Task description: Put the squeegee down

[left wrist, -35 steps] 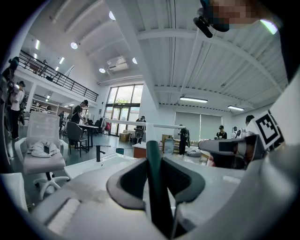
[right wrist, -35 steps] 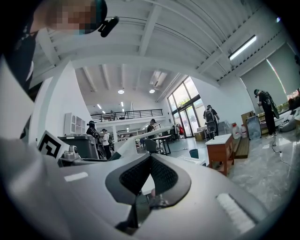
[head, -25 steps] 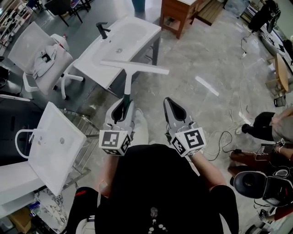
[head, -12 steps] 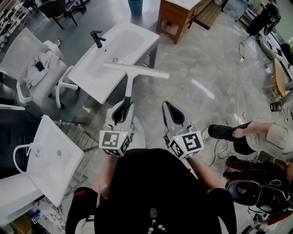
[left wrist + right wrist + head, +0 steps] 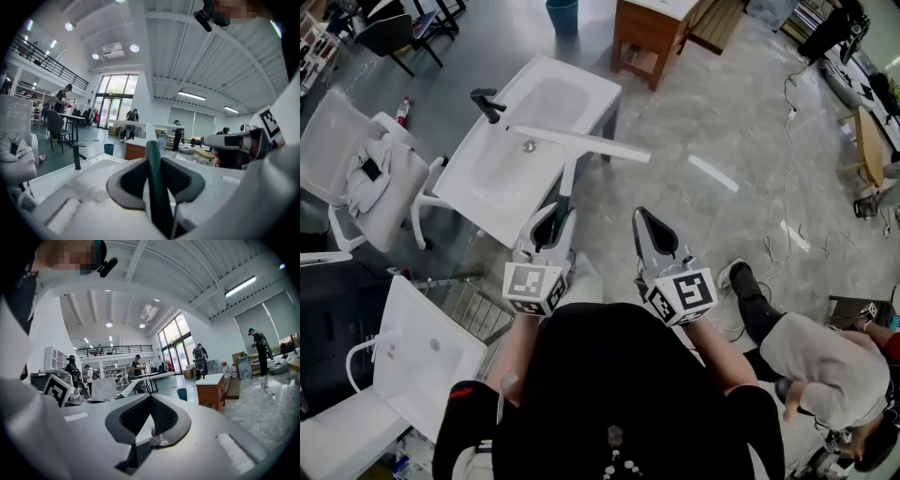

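The squeegee has a long white blade (image 5: 581, 142) and a dark green handle (image 5: 565, 192). My left gripper (image 5: 553, 219) is shut on that handle, which runs straight out between the jaws in the left gripper view (image 5: 152, 168), with the blade (image 5: 140, 124) held level ahead. The blade hangs above the near right edge of a white sink basin (image 5: 502, 164) with a black faucet (image 5: 487, 102). To the right, my right gripper (image 5: 646, 218) is at the same height, its jaws (image 5: 150, 397) closed tip to tip on nothing.
A white office chair (image 5: 352, 173) draped with clothing stands left of the sink. A second white basin (image 5: 417, 361) lies at the lower left. A wooden cabinet (image 5: 652, 28) and a teal bin (image 5: 563, 14) stand beyond. A person (image 5: 820, 366) crouches at the lower right among floor cables.
Both grippers and the squeegee have moved forward toward the sink, so the blade now hangs over its near edge. The person at the right has shifted lower in the view.
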{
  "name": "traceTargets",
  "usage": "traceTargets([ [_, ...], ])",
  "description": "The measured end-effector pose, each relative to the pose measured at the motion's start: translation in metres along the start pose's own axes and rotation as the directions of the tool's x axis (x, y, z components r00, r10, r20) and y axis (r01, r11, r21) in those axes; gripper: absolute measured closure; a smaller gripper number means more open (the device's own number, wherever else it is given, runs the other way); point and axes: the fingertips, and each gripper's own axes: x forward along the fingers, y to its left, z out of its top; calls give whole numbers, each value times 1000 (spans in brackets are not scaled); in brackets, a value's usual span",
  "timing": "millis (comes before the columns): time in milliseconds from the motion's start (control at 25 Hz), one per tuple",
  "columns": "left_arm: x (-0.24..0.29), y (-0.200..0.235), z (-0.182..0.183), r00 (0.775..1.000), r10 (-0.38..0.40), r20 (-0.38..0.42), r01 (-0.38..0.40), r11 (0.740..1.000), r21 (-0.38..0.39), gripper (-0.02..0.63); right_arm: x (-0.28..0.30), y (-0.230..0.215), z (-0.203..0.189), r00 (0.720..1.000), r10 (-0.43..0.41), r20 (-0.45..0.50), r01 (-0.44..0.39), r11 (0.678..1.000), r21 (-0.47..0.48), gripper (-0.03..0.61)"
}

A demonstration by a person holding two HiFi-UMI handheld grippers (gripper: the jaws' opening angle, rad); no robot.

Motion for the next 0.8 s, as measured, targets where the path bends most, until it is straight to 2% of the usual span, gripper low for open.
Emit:
traceTargets([
  [400,58,59,5,997,-61,-55,62,998,11,508,82,-7,4,1000,-26,-3,26,1000,-12,577],
  [600,78,80,6,994,-81,-69,82,996,16,508,107,-8,1,999,-46,-4,46,999,-1,575],
  [800,94,93,-7,990,-106,-94,109,994,20,508,121,-9,-3,998,-57,-19,57,998,-7,576],
])
